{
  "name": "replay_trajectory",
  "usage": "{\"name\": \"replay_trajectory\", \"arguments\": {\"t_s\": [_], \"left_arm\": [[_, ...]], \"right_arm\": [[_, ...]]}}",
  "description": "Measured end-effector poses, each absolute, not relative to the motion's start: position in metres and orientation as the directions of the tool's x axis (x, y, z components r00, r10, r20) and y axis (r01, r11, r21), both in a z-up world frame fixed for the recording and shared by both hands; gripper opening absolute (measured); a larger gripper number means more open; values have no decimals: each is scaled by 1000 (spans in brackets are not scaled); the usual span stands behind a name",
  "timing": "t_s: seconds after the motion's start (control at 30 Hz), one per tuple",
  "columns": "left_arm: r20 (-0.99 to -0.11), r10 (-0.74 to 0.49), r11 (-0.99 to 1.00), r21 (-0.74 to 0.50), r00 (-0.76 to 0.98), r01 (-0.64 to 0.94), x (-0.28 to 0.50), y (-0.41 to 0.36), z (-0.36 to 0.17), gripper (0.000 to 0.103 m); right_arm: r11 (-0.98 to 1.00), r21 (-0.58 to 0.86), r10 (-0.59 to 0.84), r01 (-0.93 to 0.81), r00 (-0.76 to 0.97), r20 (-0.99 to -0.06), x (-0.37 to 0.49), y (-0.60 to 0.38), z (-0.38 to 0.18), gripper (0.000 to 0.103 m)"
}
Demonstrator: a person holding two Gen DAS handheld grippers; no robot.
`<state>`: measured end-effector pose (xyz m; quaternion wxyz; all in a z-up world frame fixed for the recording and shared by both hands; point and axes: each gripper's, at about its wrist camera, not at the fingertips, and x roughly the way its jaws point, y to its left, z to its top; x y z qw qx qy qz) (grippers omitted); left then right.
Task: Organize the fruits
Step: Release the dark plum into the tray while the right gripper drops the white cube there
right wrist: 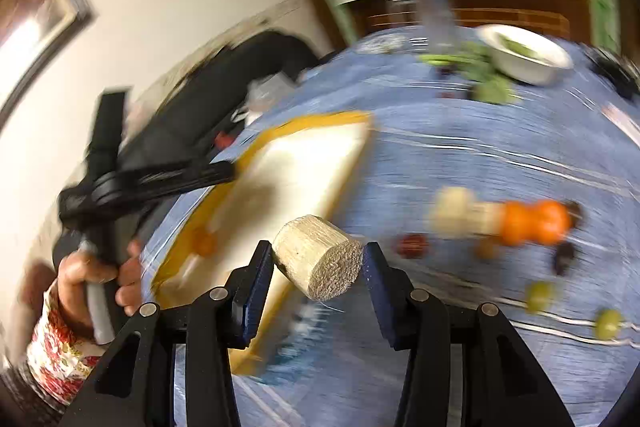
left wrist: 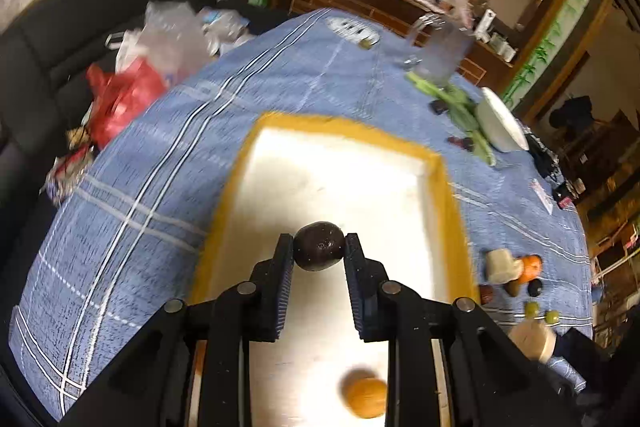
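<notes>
My left gripper [left wrist: 319,247] is shut on a dark round fruit [left wrist: 319,246] and holds it above the white tray with a yellow rim [left wrist: 436,195]. An orange fruit [left wrist: 366,397] lies in the tray near its front end. My right gripper [right wrist: 318,259] is shut on a pale cut cylinder piece [right wrist: 320,259], held above the tray's right edge [right wrist: 352,155]. On the blue cloth to the right lie a pale piece [right wrist: 460,213], orange fruits [right wrist: 536,221], dark small fruits [right wrist: 412,245] and two green grapes [right wrist: 538,297]. The right view is blurred.
A blue checked tablecloth [left wrist: 160,187] covers the table. A white bowl [right wrist: 524,55] and green vegetables [right wrist: 492,87] sit at the far right, with a clear jug [left wrist: 440,55] behind. Plastic bags [left wrist: 128,91] lie at the left edge by a black sofa.
</notes>
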<state>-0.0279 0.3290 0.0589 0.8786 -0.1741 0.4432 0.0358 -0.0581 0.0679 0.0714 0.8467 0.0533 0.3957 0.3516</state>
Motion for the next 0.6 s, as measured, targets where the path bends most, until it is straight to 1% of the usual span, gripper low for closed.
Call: {"name": "replay_trajectory", "arguments": {"t_s": [0.1, 0.23, 0.33, 0.43, 0.47, 0.5, 0.57, 0.6], "left_arm": [[-795, -95, 935, -278, 599, -221, -29, 341, 48, 25], [-802, -121, 924, -307, 586, -230, -31, 359, 34, 25], [-799, -140, 917, -327, 585, -228, -31, 362, 32, 25], [-791, -136, 915, -331, 596, -230, -36, 360, 36, 27], [-788, -133, 916, -329, 601, -229, -39, 358, 39, 30], [-784, -135, 916, -332, 606, -226, -41, 356, 41, 39], [-771, -134, 914, -338, 622, -222, -49, 351, 49, 48], [-763, -129, 917, -335, 633, -217, -55, 347, 55, 49]], "right_arm": [[737, 314, 620, -599, 412, -668, -68, 118, 67, 51], [752, 140, 519, -644, 448, -728, -76, 177, 54, 51], [758, 74, 466, -648, 459, -757, -78, 194, 39, 51], [765, 39, 436, -643, 472, -766, -80, 199, 34, 51], [764, 46, 439, -643, 467, -767, -81, 199, 36, 51], [764, 53, 445, -643, 465, -765, -81, 199, 39, 53], [770, 57, 456, -636, 486, -745, -89, 190, 50, 59], [773, 54, 459, -633, 498, -736, -90, 185, 54, 65]]}}
